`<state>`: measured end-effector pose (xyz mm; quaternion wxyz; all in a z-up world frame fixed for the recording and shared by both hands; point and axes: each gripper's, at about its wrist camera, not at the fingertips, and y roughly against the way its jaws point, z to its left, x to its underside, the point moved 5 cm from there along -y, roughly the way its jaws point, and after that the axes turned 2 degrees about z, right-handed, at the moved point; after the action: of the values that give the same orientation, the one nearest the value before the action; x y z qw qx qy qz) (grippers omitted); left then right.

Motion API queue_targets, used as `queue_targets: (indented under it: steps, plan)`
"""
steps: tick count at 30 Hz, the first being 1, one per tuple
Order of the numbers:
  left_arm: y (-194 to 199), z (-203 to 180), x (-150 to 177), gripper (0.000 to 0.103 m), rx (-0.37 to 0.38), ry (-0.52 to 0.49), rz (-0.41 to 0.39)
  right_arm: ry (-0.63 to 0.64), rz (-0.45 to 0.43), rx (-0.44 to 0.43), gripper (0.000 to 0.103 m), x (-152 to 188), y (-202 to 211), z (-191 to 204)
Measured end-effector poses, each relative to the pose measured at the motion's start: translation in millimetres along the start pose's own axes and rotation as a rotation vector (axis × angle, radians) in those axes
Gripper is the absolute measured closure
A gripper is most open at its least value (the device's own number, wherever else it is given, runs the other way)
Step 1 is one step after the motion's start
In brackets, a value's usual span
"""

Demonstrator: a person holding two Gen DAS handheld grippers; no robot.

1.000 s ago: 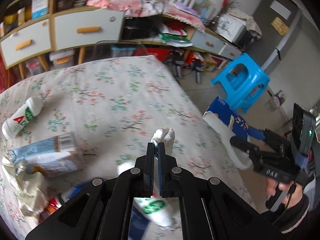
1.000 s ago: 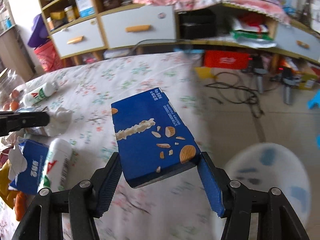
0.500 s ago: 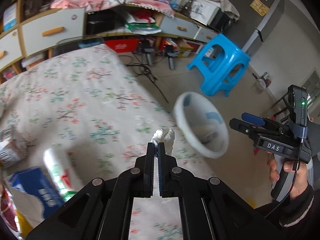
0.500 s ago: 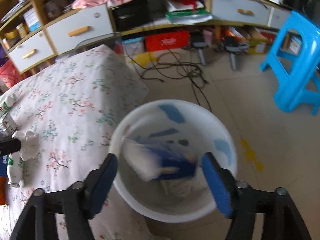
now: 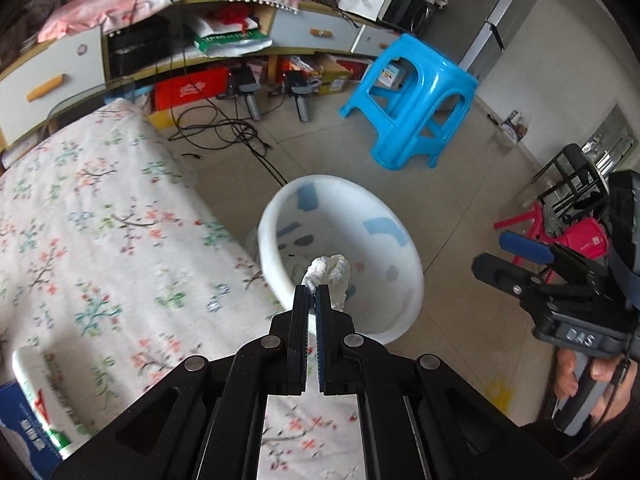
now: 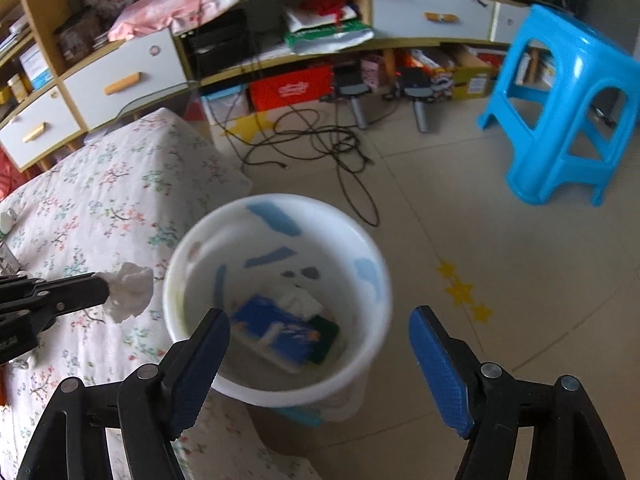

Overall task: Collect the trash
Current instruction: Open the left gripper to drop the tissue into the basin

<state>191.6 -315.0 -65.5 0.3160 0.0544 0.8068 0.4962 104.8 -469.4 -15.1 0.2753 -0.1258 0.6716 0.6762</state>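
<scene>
My left gripper (image 5: 312,294) is shut on a crumpled white tissue (image 5: 330,274) and holds it over the near rim of the white trash bin (image 5: 400,232) on the floor beside the table. In the right wrist view the tissue (image 6: 130,294) hangs just left of the bin (image 6: 376,280). My right gripper (image 6: 320,344) is open and empty above the bin. A blue snack box (image 6: 280,336) and white scraps lie inside the bin.
The flowered tablecloth (image 5: 100,240) covers the table at left. A white bottle (image 5: 44,396) and a blue carton (image 5: 20,432) lie at its near left. A blue plastic stool (image 6: 560,108) stands on the floor at right. Cables (image 6: 316,148) lie beyond the bin.
My right gripper opened and let the blue snack box drop into the bin. My left gripper carried the tissue from over the table to the bin's rim.
</scene>
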Motion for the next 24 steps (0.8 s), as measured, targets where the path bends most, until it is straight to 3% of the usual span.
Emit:
queue_targets:
  steps: [5, 7, 9, 17, 24]
  plan:
    - [-16.4, -1.0, -13.0, 0.098, 0.021, 0.020, -0.003, -0.043, 0.020, 0.024, 0.025, 6.0, 3.3, -16.3]
    - [-23.2, 1.2, -14.4, 0.080, 0.026, 0.039, 0.030, -0.057, 0.023, 0.026, 0.025, 7.2, 4.9, -20.1]
    - [-23.3, 4.5, -13.3, 0.036, 0.001, 0.058, 0.031, -0.070, 0.023, 0.023, 0.025, 7.7, 6.7, -22.5]
    - [7.4, 20.1, 1.8, 0.019, -0.080, 0.061, -0.009, -0.070, 0.021, 0.010, 0.021, 2.6, 6.2, -12.3]
    - [48.6, 57.8, 24.2, 0.010, -0.130, 0.117, -0.055, -0.034, 0.018, -0.014, 0.018, -3.3, 4.3, 17.5]
